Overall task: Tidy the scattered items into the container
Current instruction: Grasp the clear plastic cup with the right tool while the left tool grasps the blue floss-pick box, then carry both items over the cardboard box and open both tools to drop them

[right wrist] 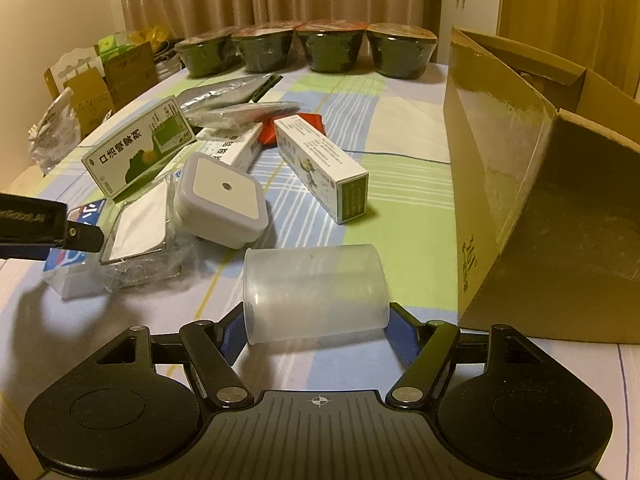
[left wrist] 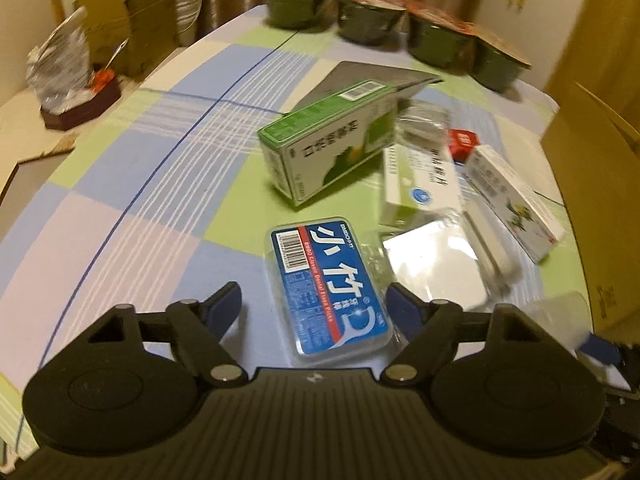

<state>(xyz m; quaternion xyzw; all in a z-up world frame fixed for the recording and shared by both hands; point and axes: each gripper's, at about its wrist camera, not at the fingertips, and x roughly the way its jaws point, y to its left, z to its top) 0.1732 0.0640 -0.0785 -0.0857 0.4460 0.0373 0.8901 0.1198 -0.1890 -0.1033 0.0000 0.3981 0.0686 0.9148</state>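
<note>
**Two grippers, each with a scattered item between its fingers**

Two items sit framed by the tools. The left gripper [left wrist: 314, 312] is spread wide over the floss box [left wrist: 330, 290], a clear plastic case with a blue label, white lettering and a barcode. The case lies flat on the checked tablecloth [left wrist: 140, 168], its long axis running away from the gripper and slightly to the left, barcode end farthest. Both blue fingers [left wrist: 224, 308] stand clear of the case's sides, not touching it.

The right gripper [right wrist: 316, 328] has the plastic cup [right wrist: 316, 292] between its fingers. The cup is frosted, see-through and empty, lying on its side with its long axis across the gripper, from finger to finger. The blue pads meet its two ends; whether they press firmly cannot be told.

Just right of the cup stands the cardboard box [right wrist: 500, 168], brown, open at the top, near the table's right edge.

Beyond the cup lie a grey square night light [right wrist: 224, 200], a wrapped mirror [right wrist: 136, 228], a long white-and-green carton [right wrist: 324, 164] pointing toward the far left, and a green-and-white spray box [right wrist: 140, 148] standing on its long edge. Four dark bowls [right wrist: 320, 50] line the table's far edge.
</note>
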